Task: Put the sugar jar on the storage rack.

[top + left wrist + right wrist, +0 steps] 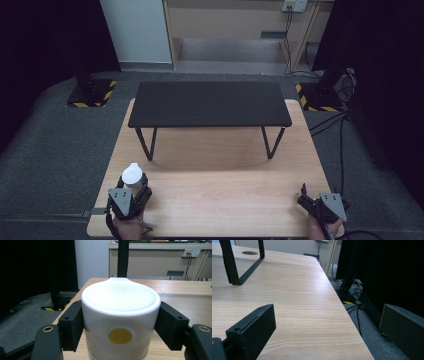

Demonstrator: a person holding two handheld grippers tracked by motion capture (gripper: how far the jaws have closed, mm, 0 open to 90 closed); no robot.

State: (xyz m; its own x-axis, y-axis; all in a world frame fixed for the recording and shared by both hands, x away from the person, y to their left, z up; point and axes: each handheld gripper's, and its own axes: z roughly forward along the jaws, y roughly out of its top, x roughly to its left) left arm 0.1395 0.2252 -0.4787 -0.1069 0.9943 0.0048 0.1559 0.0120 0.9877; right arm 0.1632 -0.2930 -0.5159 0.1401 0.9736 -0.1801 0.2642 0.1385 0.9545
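- White cup (120,315), with a yellow dot on its side, is sitting at the lower left of the wooden counter (220,185), clamped between the left hand-held gripper's (131,192) jaws.
- The right hand-held gripper (306,196) is hovering spread open and empty at the counter's lower right corner.
- A black stand (209,103) is occupying the counter's upper half.

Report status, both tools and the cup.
Left tool shut on white cup, near table edge. Right tool open, empty. Black stand ahead, path clear.

A cup (133,176) stands at the table's (220,200) near-left corner, before the raised shelf (209,103).
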